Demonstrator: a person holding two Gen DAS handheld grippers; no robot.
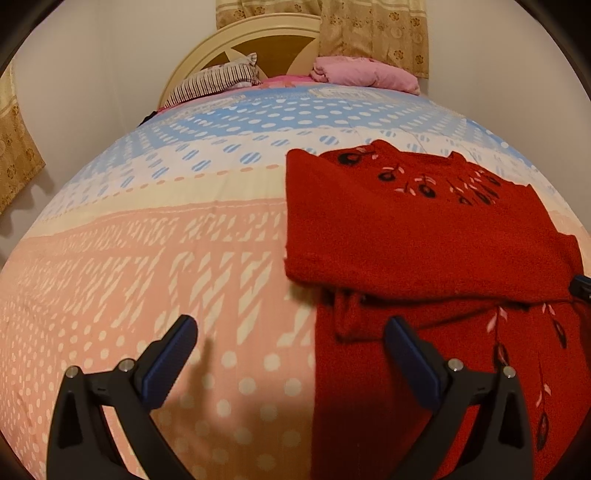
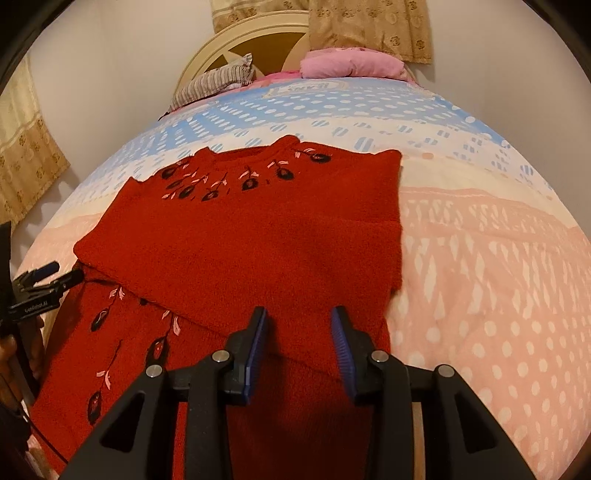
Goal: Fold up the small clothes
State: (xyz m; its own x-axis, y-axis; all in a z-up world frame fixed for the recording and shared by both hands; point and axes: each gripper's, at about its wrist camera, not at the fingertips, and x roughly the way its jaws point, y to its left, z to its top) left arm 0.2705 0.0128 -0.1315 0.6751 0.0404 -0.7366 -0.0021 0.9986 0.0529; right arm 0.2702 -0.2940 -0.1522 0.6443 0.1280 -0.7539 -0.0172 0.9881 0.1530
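Observation:
A red knit sweater (image 1: 406, 229) with black and pink flower embroidery lies flat on the bed, both sleeves folded across its front. It also shows in the right wrist view (image 2: 258, 236). My left gripper (image 1: 291, 332) is open and empty, hovering over the sweater's lower left edge, one finger over the bedspread and one over the red knit. My right gripper (image 2: 298, 325) is open with a narrower gap, empty, just above the folded sleeve near the sweater's lower right. The left gripper also shows in the right wrist view (image 2: 48, 275), at the sweater's left edge.
The bed is covered by a pink, cream and blue patterned bedspread (image 1: 147, 277). A striped pillow (image 1: 218, 79) and a pink pillow (image 1: 365, 72) lie by the cream headboard (image 1: 258, 40). Beige curtains (image 1: 373, 33) hang behind and at the left.

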